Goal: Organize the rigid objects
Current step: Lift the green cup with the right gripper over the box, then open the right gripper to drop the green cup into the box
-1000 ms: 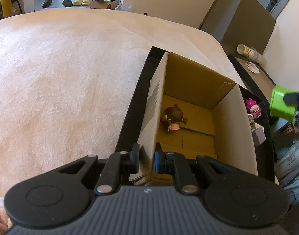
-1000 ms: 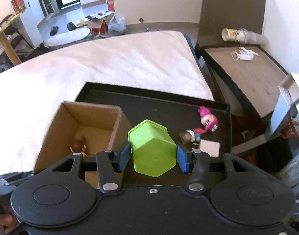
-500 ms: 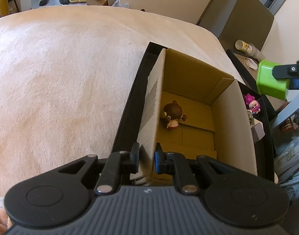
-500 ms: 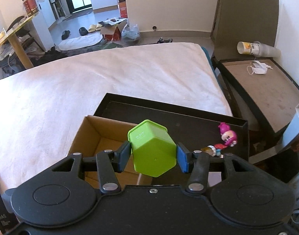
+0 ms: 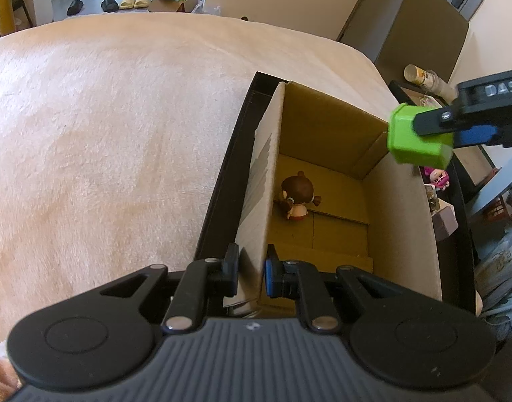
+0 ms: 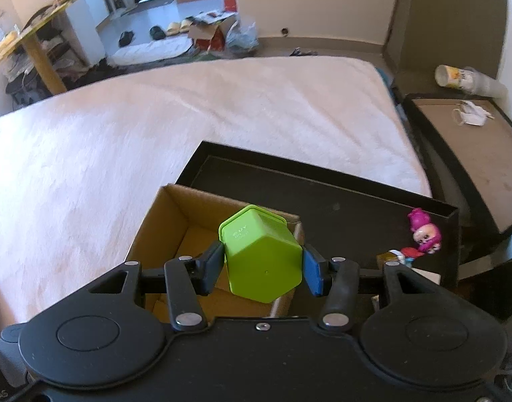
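Green cup [image 6: 261, 254] sits clamped in the right claw [image 6: 263, 267] above the cardboard box [image 5: 403, 221], whose wall the left claw [image 5: 251, 273] pinches.

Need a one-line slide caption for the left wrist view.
Left gripper pinches the cardboard box wall while the right gripper carries a green container above its far corner.

An open brown cardboard box [image 5: 326, 181] stands in the left part of a shallow black tray [image 6: 322, 197] on the pale bed cover, and a small brown-haired doll figure [image 5: 297, 197] lies on the box floor against its left wall. A bright green hexagonal cup [image 6: 261, 251], tilted with its base toward the right wrist camera, hangs in the air over the box's right wall. On the tray to the right of the box lie a pink-haired figure [image 6: 423, 231], a smaller red and blue figure [image 6: 401, 254] and a pale flat block [image 5: 443, 222].
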### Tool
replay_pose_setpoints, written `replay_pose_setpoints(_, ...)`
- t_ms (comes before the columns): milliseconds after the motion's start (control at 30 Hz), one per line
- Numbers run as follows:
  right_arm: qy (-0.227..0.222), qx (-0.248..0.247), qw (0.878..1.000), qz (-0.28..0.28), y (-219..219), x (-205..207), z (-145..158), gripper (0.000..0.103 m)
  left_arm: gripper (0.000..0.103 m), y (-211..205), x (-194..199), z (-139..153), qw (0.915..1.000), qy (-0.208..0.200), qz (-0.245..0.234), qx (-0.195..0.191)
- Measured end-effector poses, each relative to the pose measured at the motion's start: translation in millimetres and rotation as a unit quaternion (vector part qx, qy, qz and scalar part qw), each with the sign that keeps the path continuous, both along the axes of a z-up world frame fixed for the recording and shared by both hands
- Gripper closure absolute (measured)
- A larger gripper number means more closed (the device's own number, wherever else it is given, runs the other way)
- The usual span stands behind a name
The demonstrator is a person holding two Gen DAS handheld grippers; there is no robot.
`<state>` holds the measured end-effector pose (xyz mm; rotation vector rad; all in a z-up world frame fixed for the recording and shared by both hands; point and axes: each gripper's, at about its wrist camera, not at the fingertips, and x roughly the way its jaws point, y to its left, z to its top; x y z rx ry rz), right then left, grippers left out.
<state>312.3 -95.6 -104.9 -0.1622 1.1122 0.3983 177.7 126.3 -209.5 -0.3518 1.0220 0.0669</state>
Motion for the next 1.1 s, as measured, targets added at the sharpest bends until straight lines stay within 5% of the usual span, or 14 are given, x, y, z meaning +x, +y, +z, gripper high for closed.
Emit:
replay_pose_setpoints(600,-0.016,-0.019,0.999,0.045,31,8,-10,0.051,0.090,1,2,-1,1.0000,0.007,0.003,0.004)
replay_pose_setpoints(1100,-0.034,-0.005,0.999,0.019,-50,-24,13,0.044,0.091,-11,8,7,0.9983,0.027,-0.017,0.048)
